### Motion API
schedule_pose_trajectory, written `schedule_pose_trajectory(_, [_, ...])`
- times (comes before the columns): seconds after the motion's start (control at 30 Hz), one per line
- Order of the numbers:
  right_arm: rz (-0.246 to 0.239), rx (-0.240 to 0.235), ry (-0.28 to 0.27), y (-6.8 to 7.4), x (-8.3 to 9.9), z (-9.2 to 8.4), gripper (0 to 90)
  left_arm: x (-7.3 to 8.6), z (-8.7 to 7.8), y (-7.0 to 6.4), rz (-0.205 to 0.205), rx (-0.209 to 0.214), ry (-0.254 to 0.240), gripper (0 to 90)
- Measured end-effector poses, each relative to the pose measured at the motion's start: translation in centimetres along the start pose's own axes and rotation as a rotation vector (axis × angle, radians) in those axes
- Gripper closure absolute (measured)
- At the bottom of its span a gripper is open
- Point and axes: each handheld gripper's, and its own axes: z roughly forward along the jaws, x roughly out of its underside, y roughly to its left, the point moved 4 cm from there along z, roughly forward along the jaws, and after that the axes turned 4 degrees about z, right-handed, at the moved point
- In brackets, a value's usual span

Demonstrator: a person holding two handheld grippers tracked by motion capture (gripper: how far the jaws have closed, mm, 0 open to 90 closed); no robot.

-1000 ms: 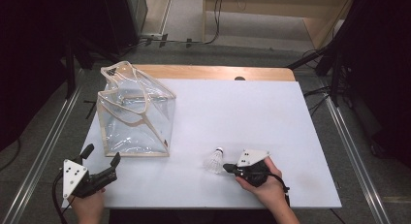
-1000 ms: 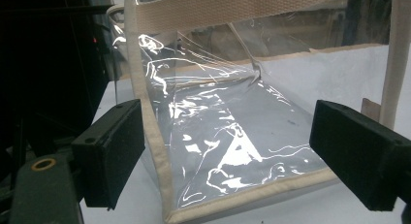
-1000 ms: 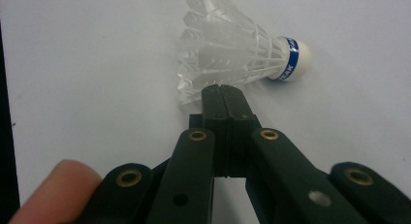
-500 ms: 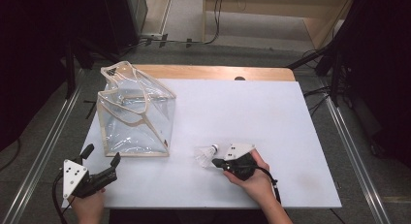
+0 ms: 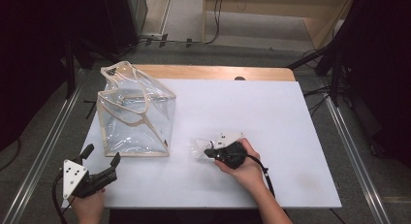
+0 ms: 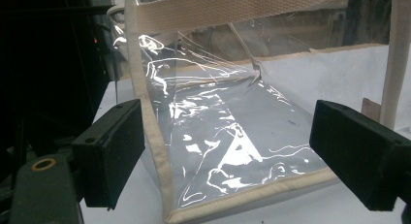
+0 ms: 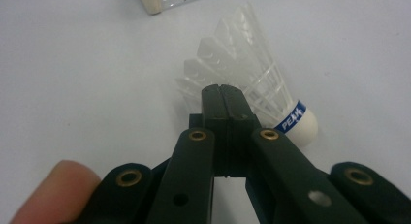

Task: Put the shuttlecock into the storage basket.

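The high view looks forward and down over the whole table [image 5: 271,117] from the person's side. Each of the 2 gripper views looks out close along its own jaws. The clear bag [image 5: 133,115], just ahead of the left hand-held gripper [image 5: 99,158], appears in all 3 views.

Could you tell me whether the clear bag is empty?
Empty: through the bag's clear walls nothing shows inside; the shuttlecock lies outside.

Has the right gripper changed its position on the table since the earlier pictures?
Yes. The right gripper, shut on the shuttlecock, has moved left across the table, toward the clear bag.
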Motion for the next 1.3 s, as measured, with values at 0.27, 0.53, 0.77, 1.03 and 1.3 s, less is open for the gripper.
schedule_pose_trajectory(0.27, [0.001, 0.011, 0.004, -0.7, -1.3, 1.0, 88.2, 0.0, 0.0, 0.0, -0.001, -0.001, 0.0, 13.3])
schedule_pose_trajectory(0.53, [0.001, 0.015, 0.015, -1.4, -2.0, 1.7, 88.1, 0.0, 0.0, 0.0, 0.002, -0.002, 0.001, 13.3])
schedule_pose_trajectory(0.77, [0.027, 0.01, 0.005, -2.7, -3.0, 2.0, 88.1, 0.0, 0.0, 0.0, -0.001, -0.002, -0.001, 13.3])
schedule_pose_trajectory(1.03, [0.051, 0.034, 0.009, -4.2, -4.0, 2.4, 88.1, 0.0, 0.0, 0.1, -0.002, -0.001, -0.002, 13.3])
schedule_pose_trajectory(1.3, [-0.015, -0.016, -0.038, -3.6, -4.2, 2.0, 88.0, 0.0, 0.0, 0.1, -0.001, -0.001, -0.002, 13.3])
